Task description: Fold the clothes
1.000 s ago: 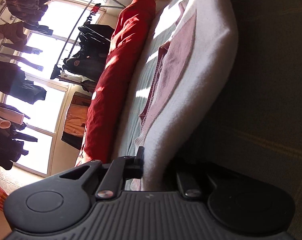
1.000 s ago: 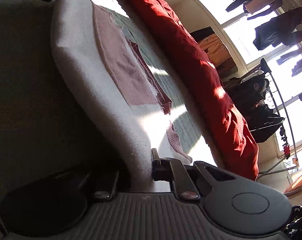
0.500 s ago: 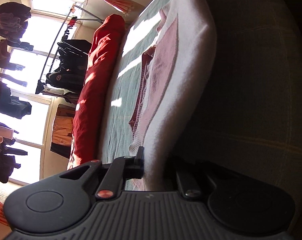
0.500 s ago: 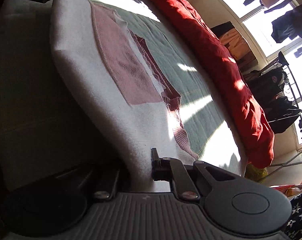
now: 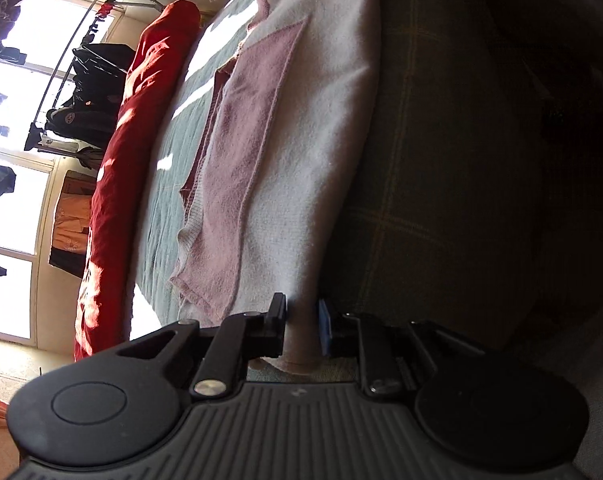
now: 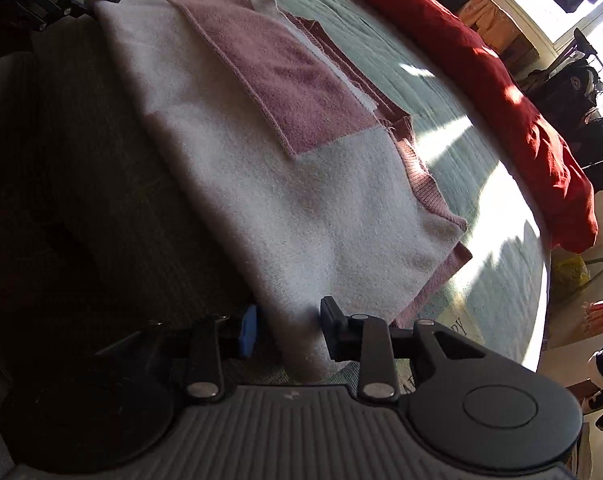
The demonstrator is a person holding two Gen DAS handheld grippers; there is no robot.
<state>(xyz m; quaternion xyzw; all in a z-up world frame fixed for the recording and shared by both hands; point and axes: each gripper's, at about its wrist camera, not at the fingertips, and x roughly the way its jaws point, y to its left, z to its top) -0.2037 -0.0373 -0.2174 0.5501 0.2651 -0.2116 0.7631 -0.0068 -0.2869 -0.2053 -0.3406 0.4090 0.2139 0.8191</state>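
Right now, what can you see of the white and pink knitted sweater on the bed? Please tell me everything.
The white and pink knitted sweater is soft, fuzzy knit: mostly white, with a dusty pink block and darker pink ribbed edges. It lies mostly flat, folded over, on the green quilted bedcover. Its near fold edge sits between the fingers of the left tongs and the right tongs, one at each end. Sunlight falls beside it.

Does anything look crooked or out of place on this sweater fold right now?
Mostly tidy. The pink-and-white sweater lies folded on the green bedspread, but at its far edge a darker pink ribbed layer sticks out past the white top layer, so the edges don't line up. No damage visible.
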